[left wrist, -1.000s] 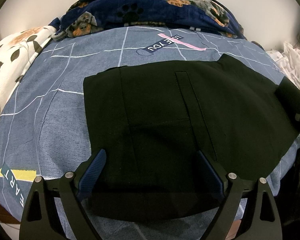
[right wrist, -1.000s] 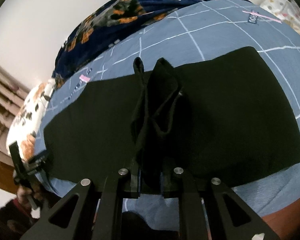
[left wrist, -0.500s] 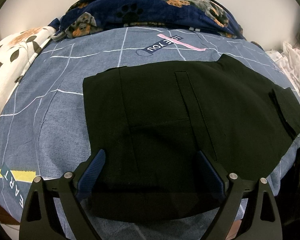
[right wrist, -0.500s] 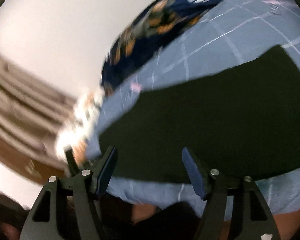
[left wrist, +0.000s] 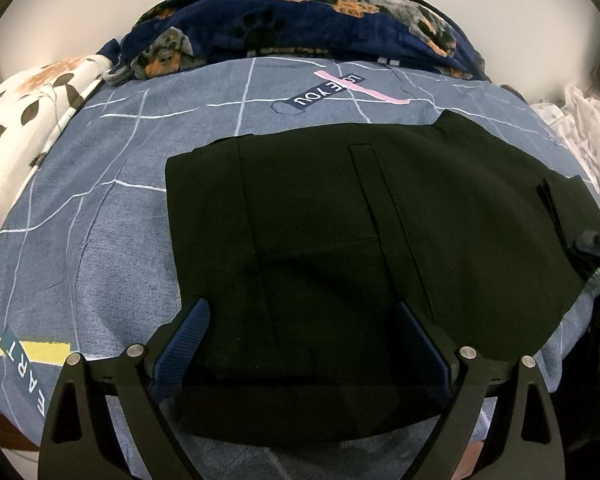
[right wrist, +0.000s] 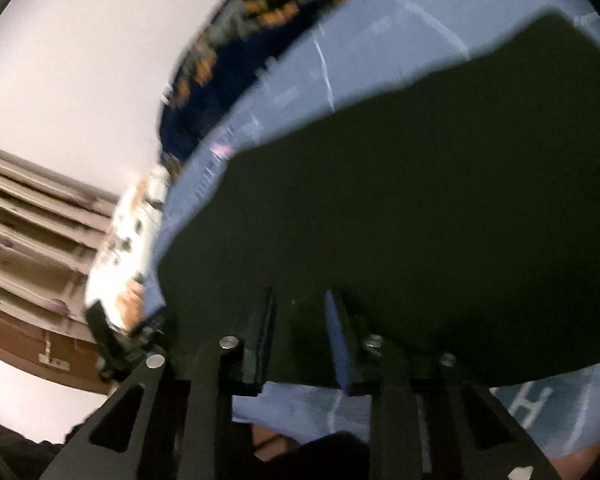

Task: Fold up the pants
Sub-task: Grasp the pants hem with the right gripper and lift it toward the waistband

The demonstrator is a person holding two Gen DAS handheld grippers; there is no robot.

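Black pants (left wrist: 340,232) lie flat on a blue-grey bedsheet (left wrist: 100,240), with one end folded over at the right (left wrist: 568,204). My left gripper (left wrist: 300,336) hangs open and wide over the near edge of the pants, nothing pinched. In its blurred view my right gripper (right wrist: 300,320) is over the other near edge of the pants (right wrist: 420,200). Its jaws are closing to a narrow gap, with black cloth showing between them and one blue pad face still bare. From the left wrist view the right gripper (left wrist: 594,240) shows at the folded end.
A navy dog-print blanket (left wrist: 300,20) is heaped along the far side of the bed. A white floral pillow (left wrist: 28,120) lies at the left and pale clothing (left wrist: 580,128) at the right. Brown shelving (right wrist: 28,240) stands beyond the bed's end.
My right gripper let go of the bunched pants end, which now lies flat on the pants. It opened wide, then narrowed, and swung down to the near edge. The left gripper kept still.
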